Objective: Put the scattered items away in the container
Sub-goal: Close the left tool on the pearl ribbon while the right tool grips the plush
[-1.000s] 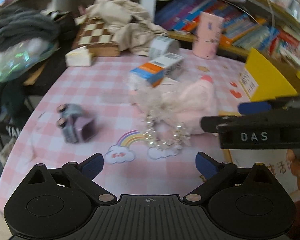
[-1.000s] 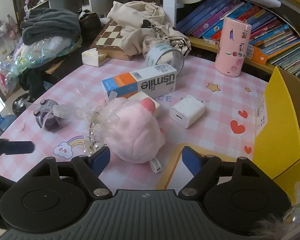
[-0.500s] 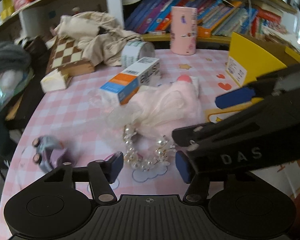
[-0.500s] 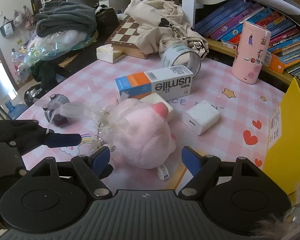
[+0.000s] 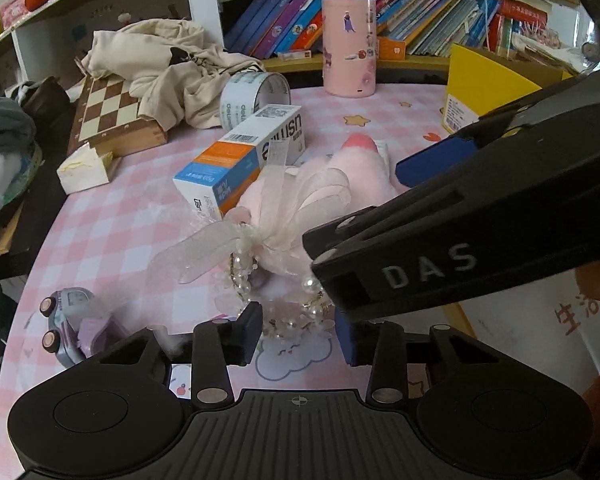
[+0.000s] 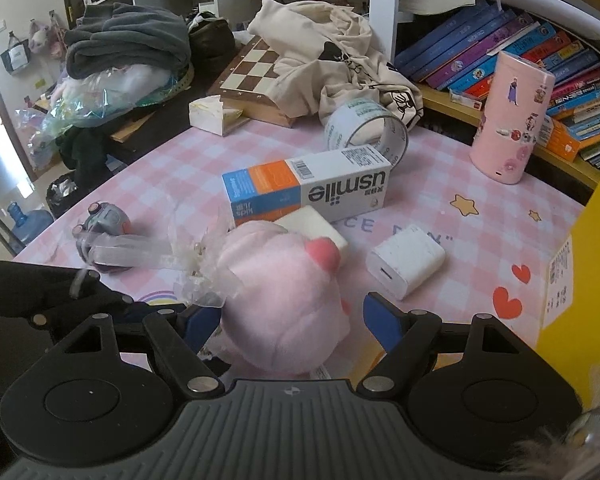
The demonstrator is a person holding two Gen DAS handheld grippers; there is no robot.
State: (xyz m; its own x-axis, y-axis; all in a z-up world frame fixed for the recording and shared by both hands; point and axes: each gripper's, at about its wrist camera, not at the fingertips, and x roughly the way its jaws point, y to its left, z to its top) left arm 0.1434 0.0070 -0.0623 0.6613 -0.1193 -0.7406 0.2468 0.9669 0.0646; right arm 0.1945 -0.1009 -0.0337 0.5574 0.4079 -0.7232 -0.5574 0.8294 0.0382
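Between left gripper [image 5: 296,334] fingers: pearl bracelet [image 5: 284,304] flat on worktop [image 5: 112,232], jaws closing round it, contact not discernible. Right gripper [image 6: 288,318] fingers held wide, straddling pink plush [image 6: 284,292], not gripped. Beyond right fingers: yellow container [image 6: 580,280]. White charger [image 6: 406,260] seen from right wrist only; bracelet hidden there.
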